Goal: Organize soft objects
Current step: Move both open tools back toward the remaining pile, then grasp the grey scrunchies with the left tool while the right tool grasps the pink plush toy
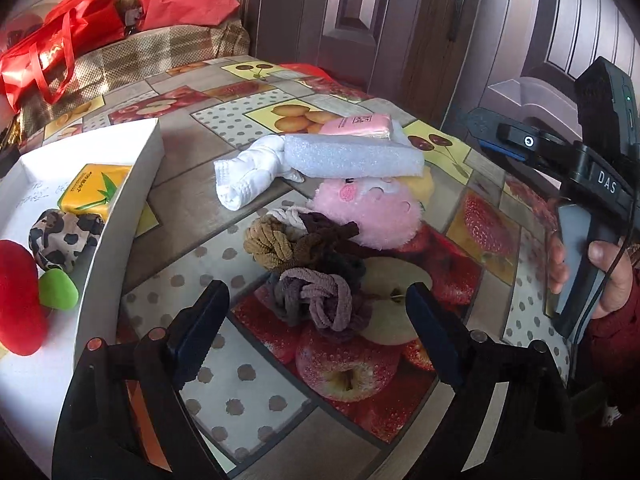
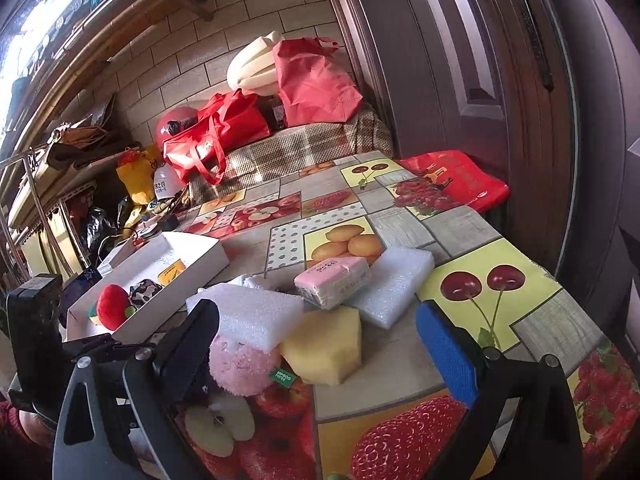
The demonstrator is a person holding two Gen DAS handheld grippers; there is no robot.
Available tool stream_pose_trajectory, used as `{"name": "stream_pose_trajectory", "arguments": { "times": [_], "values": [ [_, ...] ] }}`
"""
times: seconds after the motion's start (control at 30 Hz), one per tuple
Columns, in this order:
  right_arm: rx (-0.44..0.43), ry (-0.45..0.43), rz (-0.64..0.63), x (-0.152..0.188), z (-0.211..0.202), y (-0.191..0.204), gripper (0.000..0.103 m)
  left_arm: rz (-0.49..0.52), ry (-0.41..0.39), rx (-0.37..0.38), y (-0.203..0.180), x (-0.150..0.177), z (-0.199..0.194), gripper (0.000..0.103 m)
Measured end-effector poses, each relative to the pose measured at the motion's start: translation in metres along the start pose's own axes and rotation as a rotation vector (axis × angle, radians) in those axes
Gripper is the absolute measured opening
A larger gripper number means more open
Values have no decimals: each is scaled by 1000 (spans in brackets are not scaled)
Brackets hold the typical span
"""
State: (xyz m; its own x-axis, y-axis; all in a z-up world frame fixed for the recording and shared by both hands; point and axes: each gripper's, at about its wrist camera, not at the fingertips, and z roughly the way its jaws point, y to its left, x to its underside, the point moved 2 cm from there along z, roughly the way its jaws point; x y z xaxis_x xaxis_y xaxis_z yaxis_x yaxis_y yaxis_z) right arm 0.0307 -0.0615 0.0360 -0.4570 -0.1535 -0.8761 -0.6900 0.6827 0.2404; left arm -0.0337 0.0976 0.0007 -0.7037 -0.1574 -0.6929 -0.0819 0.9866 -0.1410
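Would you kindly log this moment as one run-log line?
left gripper: open over hair ties | right gripper: open, empty | white box: partly filled

**Materials and finishes recorded**

The tablecloth (image 1: 248, 396) was noted as glossy, smooth, fruit-printed vinyl. The hair ties (image 1: 312, 276) were recorded as ribbed, knotted stretch cloth; the pink plush toy (image 1: 372, 208) as fluffy pile. The foam block (image 1: 352, 156) appeared white, finely pebbled, matt. The box (image 1: 116, 236) was listed as smooth white card. The sponge (image 2: 326, 350) was seen as yellow, porous, matt.
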Motion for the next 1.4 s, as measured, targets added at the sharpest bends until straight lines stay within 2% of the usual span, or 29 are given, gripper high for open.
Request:
{"name": "stream_pose_trajectory", "arguments": {
  "times": [0.07, 0.1, 0.13, 0.17, 0.27, 0.47, 0.57, 0.7, 0.77, 0.8, 0.83, 0.87, 0.93, 1.0, 1.03, 1.17, 1.4],
  "values": [
    [-49, 35, -31, 4, -2, 7, 99, -7, 44, 1, 0, 1, 10, 54],
    [-80, 57, -43, 7, -2, 10, 99, -7, 35, -12, 0, 1, 8, 49],
    [-117, 81, -53, 10, -1, 15, 99, -3, 29, -5, -1, 2, 7, 37],
    [-154, 108, -64, 13, 0, 21, 99, 2, 31, -3, -2, 3, 6, 35],
    [-213, 160, -126, 21, 6, 41, 98, 8, 22, -21, -2, 8, -2, 35],
    [-216, 231, -235, 23, 35, 68, 92, -21, -45, -46, 9, 20, -29, 35],
    [-187, 265, -291, 26, 53, 78, 90, -55, -85, -40, 15, 21, -38, 35],
    [-98, 312, -323, 27, 76, 77, 86, -51, -95, -29, 12, 21, -41, 35],
    [-85, 346, -314, 27, 85, 72, 69, -29, -99, -25, 8, 21, -42, 35],
    [-92, 369, -306, 28, 89, 70, 48, -17, -109, -18, 5, 21, -44, 35],
    [-104, 384, -298, 29, 90, 68, 44, -4, -129, -10, 3, 21, -48, 35],
    [-109, 375, -290, 29, 88, 66, 44, 8, -161, -2, 1, 22, -53, 35],
    [-127, 335, -284, 27, 76, 65, 43, 22, -275, 23, -1, 23, -73, 35],
    [-174, 241, -267, 22, 56, 66, 43, 12, -409, 17, 2, 26, -94, 35],
    [-190, 189, -253, 19, 44, 64, 43, 5, -444, -2, 4, 26, -100, 35],
    [-197, 56, -195, 14, 11, 61, 43, -40, -449, -56, 15, 21, -100, 35],
    [-141, -68, -220, 13, -12, 73, 43, -70, -470, -120, 24, 23, -104, 35]
  ]
}}
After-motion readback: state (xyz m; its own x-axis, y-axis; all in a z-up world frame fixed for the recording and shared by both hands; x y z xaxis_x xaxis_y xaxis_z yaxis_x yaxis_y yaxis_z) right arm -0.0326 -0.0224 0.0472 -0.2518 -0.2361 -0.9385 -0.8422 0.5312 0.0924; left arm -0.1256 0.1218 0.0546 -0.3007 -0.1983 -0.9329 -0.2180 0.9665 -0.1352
